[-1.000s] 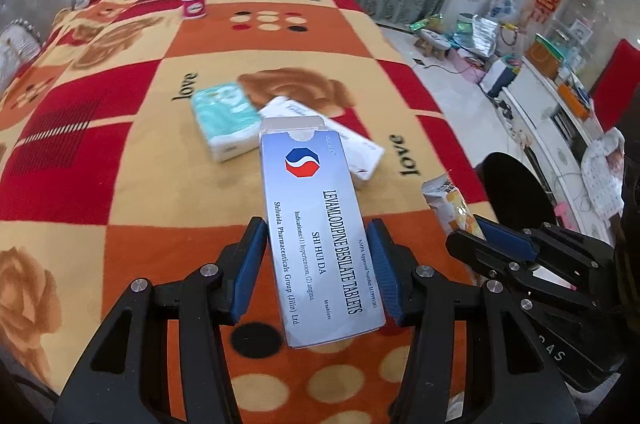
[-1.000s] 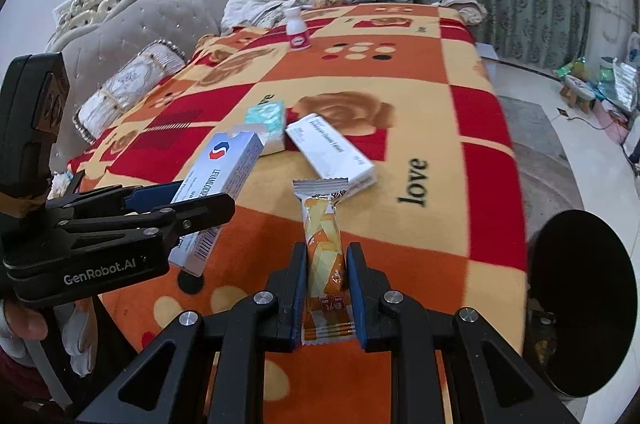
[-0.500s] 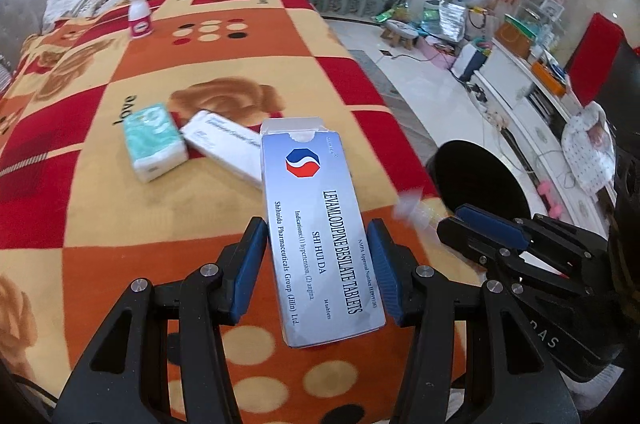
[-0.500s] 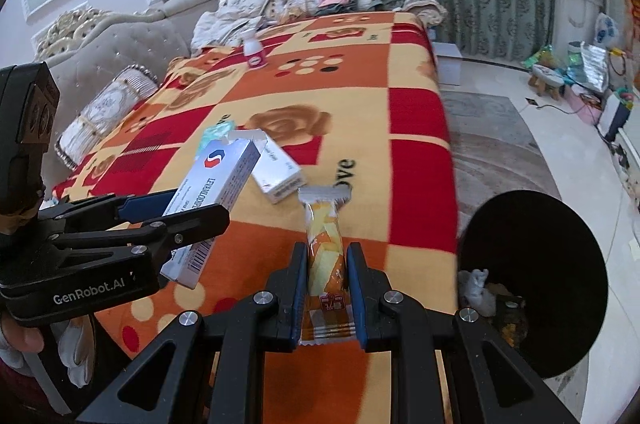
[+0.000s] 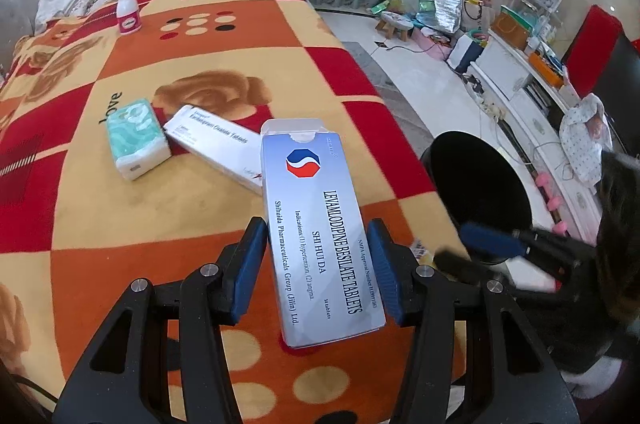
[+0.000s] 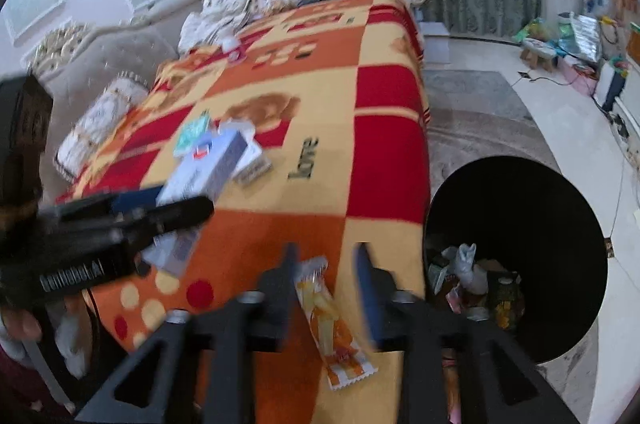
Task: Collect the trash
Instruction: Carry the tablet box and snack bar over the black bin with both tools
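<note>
We find the left tool (image 5: 318,274) clamped on the tablet box (image 5: 320,232) above the bed (image 5: 200,71). The right tool (image 6: 326,288) has just been opening; the snack wrapper (image 6: 332,320) sits loose between its jaws, beside the black bin (image 6: 520,264).

Left tool (image 5: 318,274) clamped; right tool (image 6: 326,282) — jaws just opening.

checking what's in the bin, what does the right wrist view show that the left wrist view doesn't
Only the right wrist view: rubbish inside the black bin, the yellow snack wrapper loose between the right claw's jaws, which have just been opening, and a grey headboard.

Only the left wrist view: the print on the silver tablet box gripped by the left claw, and a red cabinet.

Both: the patterned blanket, teal tissue pack, white box and small bottle.
</note>
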Demonstrator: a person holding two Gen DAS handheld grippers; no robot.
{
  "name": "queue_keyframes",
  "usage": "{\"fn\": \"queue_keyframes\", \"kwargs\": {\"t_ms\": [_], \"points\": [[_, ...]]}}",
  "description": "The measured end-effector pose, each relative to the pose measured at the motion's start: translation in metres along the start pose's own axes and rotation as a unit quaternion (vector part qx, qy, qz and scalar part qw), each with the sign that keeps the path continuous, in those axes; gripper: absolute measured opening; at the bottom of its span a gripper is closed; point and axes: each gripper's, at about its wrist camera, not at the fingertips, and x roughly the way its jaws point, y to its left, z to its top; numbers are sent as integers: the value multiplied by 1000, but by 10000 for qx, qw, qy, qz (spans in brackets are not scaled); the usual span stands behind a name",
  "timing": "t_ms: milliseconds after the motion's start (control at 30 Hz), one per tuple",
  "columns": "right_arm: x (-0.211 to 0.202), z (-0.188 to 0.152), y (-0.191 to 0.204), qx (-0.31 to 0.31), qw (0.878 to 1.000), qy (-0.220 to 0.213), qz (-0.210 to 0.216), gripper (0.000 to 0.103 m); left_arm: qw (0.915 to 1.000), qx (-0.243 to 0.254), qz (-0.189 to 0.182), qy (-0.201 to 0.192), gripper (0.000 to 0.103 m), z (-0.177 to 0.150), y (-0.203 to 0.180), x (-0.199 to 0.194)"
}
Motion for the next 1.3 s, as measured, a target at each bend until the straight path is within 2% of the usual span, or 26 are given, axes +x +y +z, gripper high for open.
{"fn": "queue_keyframes", "kwargs": {"t_ms": [100,167,200,233,333,500,667,800,833,867,900,1000,1033,1067,1100,1167,1300], "points": [[14,-17,6,-219,9992,325,44,39,10000,-72,9,66,50,-2,5,3],[24,-27,8,-309,9983,481,-74,38,9999,-86,-1,100,50,-3,5,6],[28,-31,7,-321,9980,520,-187,35,9999,-88,-15,107,50,-3,4,6],[27,-33,7,-374,9981,395,-286,27,9999,-82,-33,110,50,-3,2,6],[23,-28,2,-244,9986,332,-320,19,9999,-40,-91,102,50,-1,-4,7],[3,-12,-8,-99,9993,18,-358,19,9997,59,-206,88,50,5,-18,10],[-8,-3,-18,-15,9989,-113,-450,19,9993,164,-313,92,50,10,-33,14],[-8,-5,-23,105,9998,10,-160,19,9994,164,-298,87,50,11,-33,14],[-6,-6,-21,67,9999,27,-152,21,9995,142,-267,90,50,10,-30,14],[-4,-9,-18,2,9998,52,-179,29,9996,119,-244,99,50,10,-27,14],[0,-13,-14,-85,9997,125,-207,32,9997,91,-221,112,50,9,-25,14],[18,-23,-7,-89,9993,349,-139,32,9998,55,-153,135,50,6,-19,13],[23,-26,-6,-95,9990,402,-174,31,9998,51,-140,142,50,5,-17,13],[25,-27,-4,-149,9988,360,-302,25,9998,47,-134,148,50,5,-17,13],[27,-27,-2,-240,9983,299,-443,22,9998,48,-135,150,50,4,-17,13],[27,-24,-4,-181,9984,315,-423,16,9997,68,-165,137,50,4,-18,13],[12,-17,-12,-111,9989,140,-431,16,9995,126,-282,115,50,6,-29,14]]}}
